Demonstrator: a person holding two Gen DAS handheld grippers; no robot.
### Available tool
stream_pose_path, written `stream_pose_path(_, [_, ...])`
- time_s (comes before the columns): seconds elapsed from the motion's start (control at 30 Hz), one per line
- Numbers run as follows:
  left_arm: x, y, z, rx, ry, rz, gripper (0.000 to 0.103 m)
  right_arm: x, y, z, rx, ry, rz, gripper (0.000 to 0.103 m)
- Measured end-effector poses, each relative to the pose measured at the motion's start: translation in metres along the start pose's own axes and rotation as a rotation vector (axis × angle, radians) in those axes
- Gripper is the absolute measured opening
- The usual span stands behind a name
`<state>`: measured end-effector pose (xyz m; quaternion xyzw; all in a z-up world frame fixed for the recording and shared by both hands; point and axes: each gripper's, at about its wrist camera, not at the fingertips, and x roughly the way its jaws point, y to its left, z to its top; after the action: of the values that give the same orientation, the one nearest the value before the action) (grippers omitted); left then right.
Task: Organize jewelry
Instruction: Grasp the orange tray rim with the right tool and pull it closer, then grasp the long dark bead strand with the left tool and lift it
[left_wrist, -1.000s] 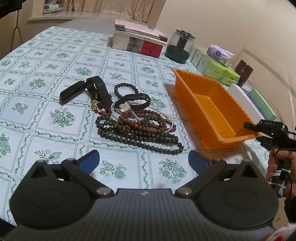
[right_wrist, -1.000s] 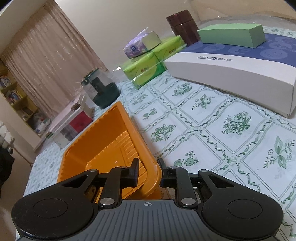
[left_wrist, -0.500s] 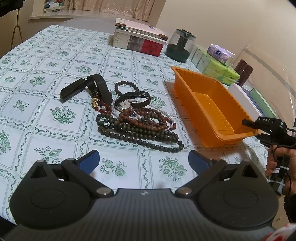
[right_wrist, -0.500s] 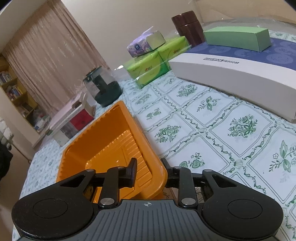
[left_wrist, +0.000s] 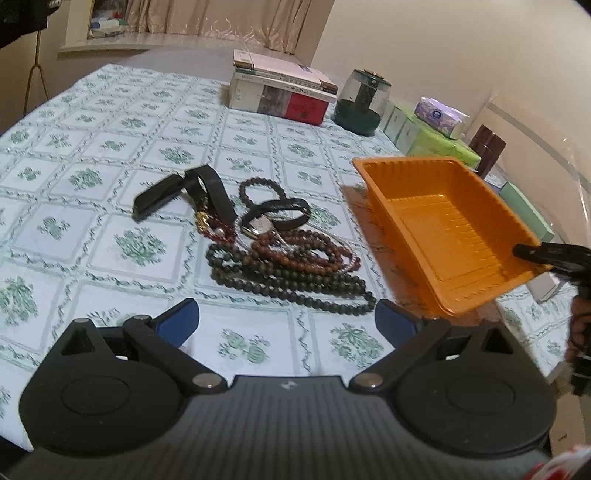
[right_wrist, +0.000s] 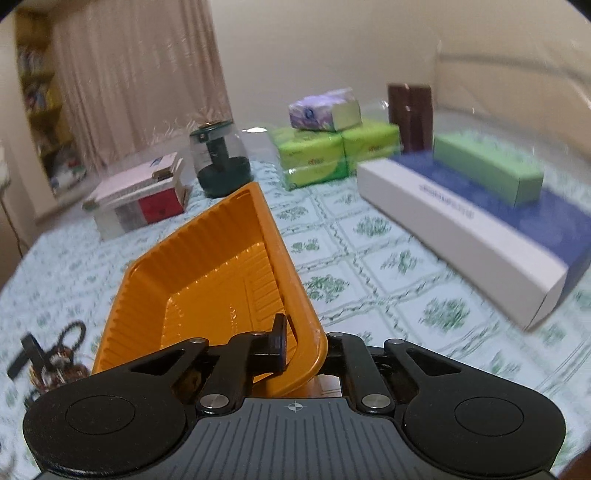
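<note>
An empty orange tray hangs tilted above the table, held by its near corner. My right gripper is shut on the tray's rim, one finger inside and one outside; it also shows in the left wrist view. A pile of jewelry lies on the tablecloth: dark bead necklaces, a bead bracelet, a watch and black straps. The pile also shows in the right wrist view. My left gripper is open and empty, just in front of the pile.
At the table's far side are stacked books and boxes, a dark glass jar, green tissue packs with a purple pack on top, a brown cylinder and a long white-and-blue box carrying a green box.
My right gripper has closed on the tray's rim and lifted it off the table, tilting it and swinging it left toward the jewelry. My left gripper stays open, drawn back slightly.
</note>
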<state>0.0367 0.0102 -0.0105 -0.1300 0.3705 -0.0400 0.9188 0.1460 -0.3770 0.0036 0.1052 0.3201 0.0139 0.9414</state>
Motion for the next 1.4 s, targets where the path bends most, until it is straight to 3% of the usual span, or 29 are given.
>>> stream_pose_path(0.17, [0.001,0.004,0.003,0.061,-0.021,0.031,0.097,-0.018,0.029,-0.002,-0.188,-0.022,-0.062,0.010])
stream_pose_path(0.33, [0.008,0.012,0.002,0.081,-0.012,0.041,0.097,-0.023,0.060,-0.015,-0.389,0.015,-0.115,0.004])
stream_pose_path(0.5, [0.012,0.021,0.002,0.095,-0.008,0.046,0.096,-0.024,0.072,-0.020,-0.471,0.037,-0.129,0.003])
stream_pose_path(0.73, [0.024,0.032,0.006,0.157,-0.002,0.058,0.090,-0.029,0.082,-0.024,-0.511,-0.047,-0.249,0.003])
stream_pose_path(1.0, [0.042,0.037,0.018,0.313,0.002,0.057,0.081,-0.025,0.085,-0.026,-0.577,-0.036,-0.256,0.003])
stream_pose_path(1.17, [0.051,0.038,0.024,0.456,0.001,0.068,0.070,-0.025,0.091,-0.027,-0.585,-0.044,-0.255,0.003])
stream_pose_path(1.4, [0.065,0.033,0.021,0.612,0.013,0.005,0.047,-0.026,0.092,-0.027,-0.586,-0.043,-0.257,0.003])
